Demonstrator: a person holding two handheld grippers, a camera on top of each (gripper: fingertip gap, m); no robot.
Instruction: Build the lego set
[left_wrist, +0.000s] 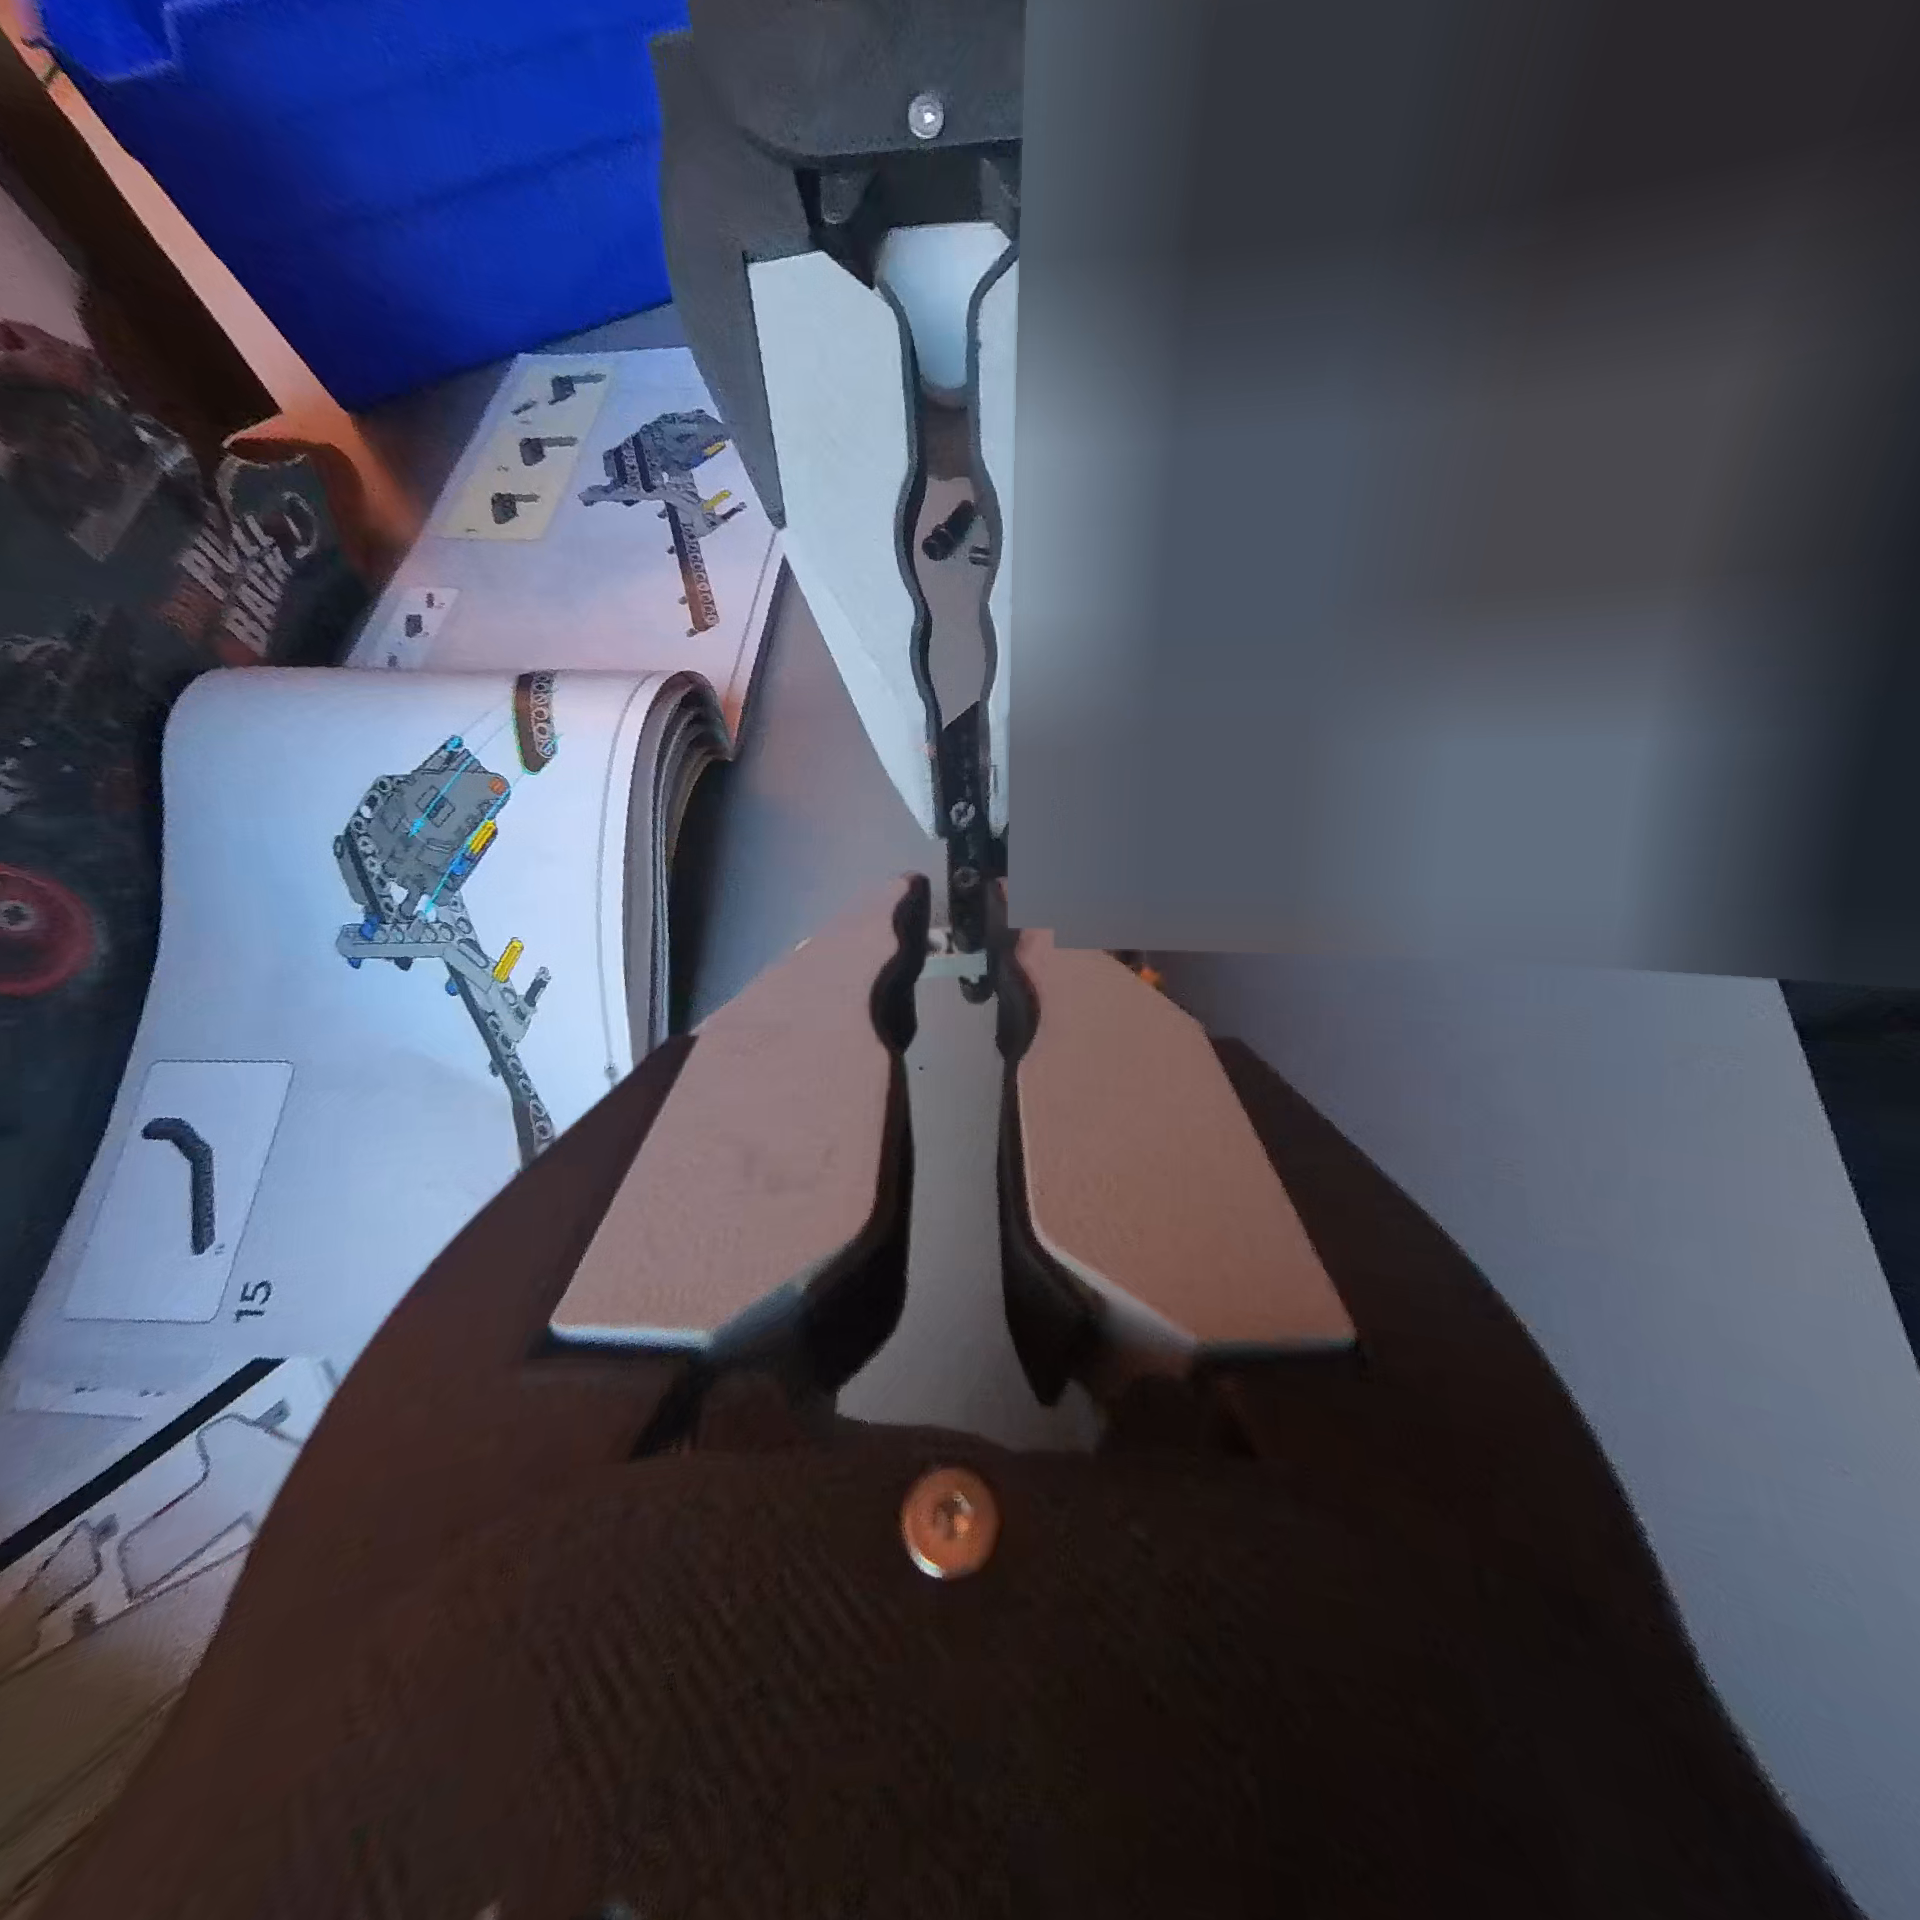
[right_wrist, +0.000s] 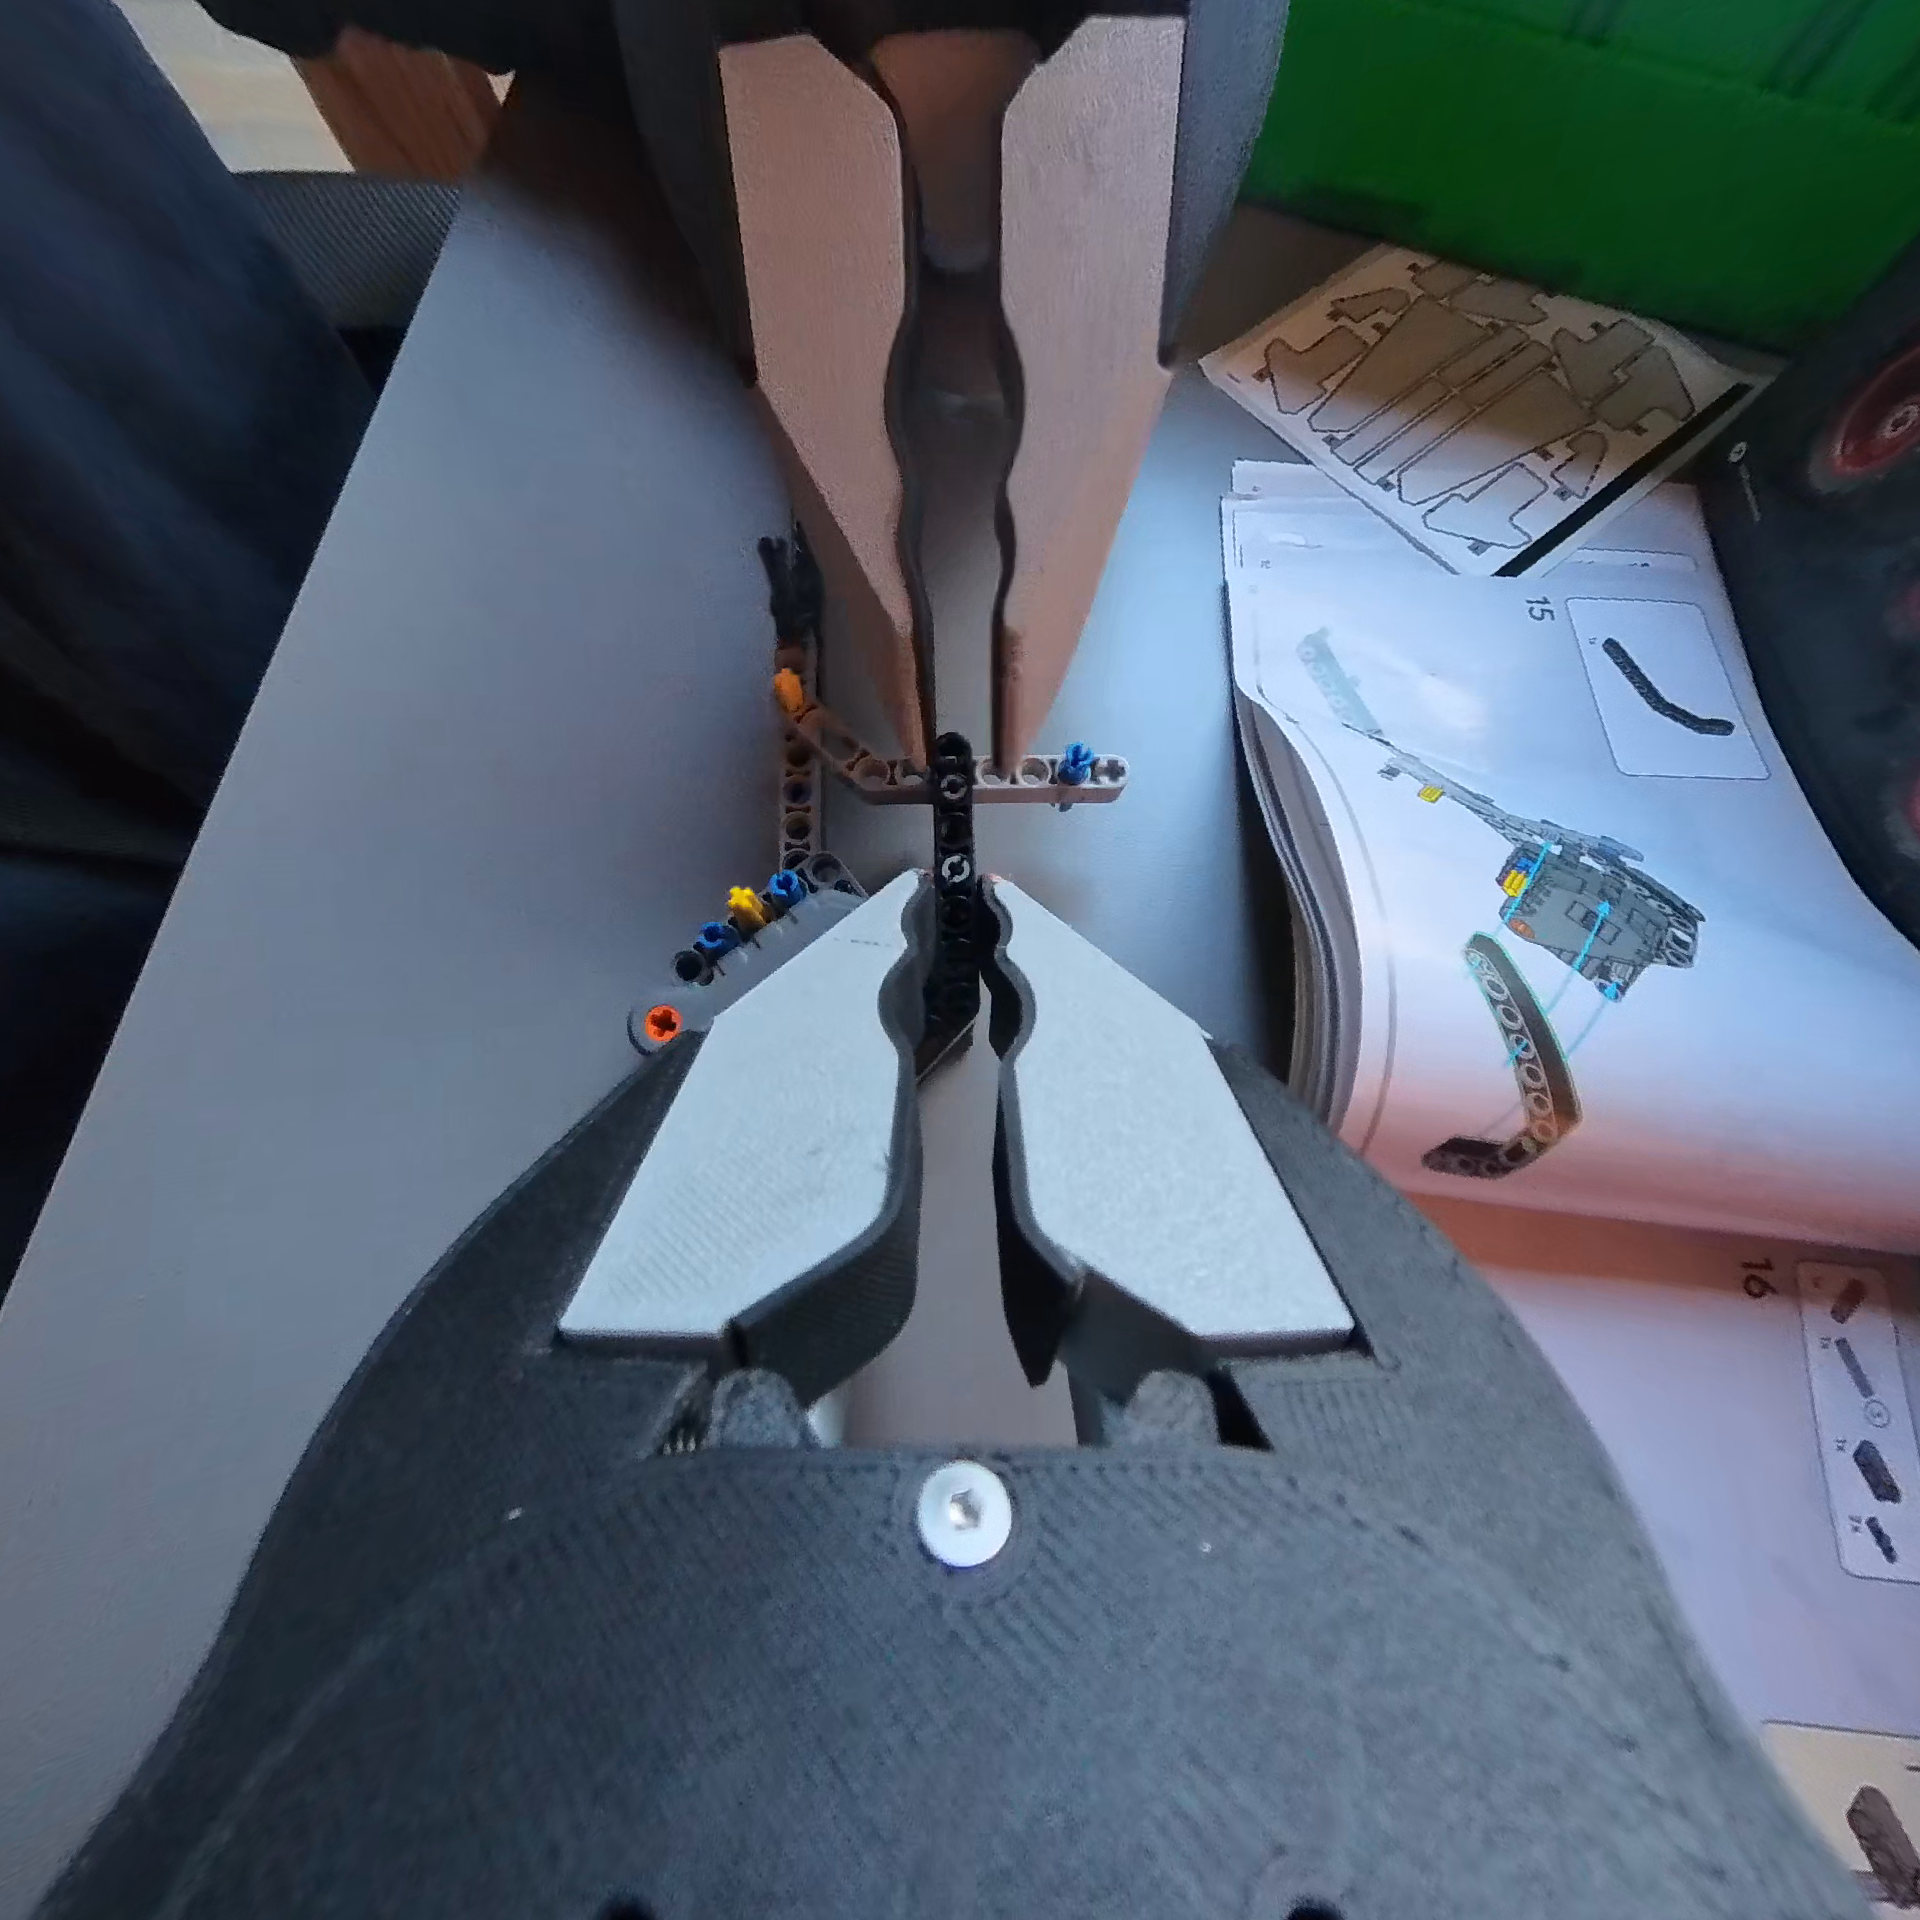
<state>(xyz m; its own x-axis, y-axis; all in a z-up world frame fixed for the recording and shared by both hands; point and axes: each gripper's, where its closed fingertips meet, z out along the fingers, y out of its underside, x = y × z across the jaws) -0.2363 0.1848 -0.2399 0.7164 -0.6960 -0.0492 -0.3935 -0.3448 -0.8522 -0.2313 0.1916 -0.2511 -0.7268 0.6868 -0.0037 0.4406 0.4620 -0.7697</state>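
A partly built model lies on the grey table (right_wrist: 468, 623): a grey block with an orange axle (right_wrist: 662, 1023), yellow and blue pins, and a light grey beam (right_wrist: 1039, 774) carrying a blue pin (right_wrist: 1077, 769). My right gripper (right_wrist: 956, 904) is shut on a black holed beam (right_wrist: 951, 831) and holds it end-on against the grey beam. My left gripper (right_wrist: 961, 743) comes in from the opposite side and pinches the grey beam where the black one meets it. In the left wrist view, my left gripper (left_wrist: 961, 940) meets the black beam (left_wrist: 961, 831) held by the right gripper (left_wrist: 971, 821).
The open instruction booklet (right_wrist: 1558, 883) lies beside the work and also shows in the left wrist view (left_wrist: 416, 935). A sticker sheet (right_wrist: 1475, 405), a green bin (right_wrist: 1558, 135), a blue bin (left_wrist: 395, 187) and the set's box (left_wrist: 104, 571) surround it.
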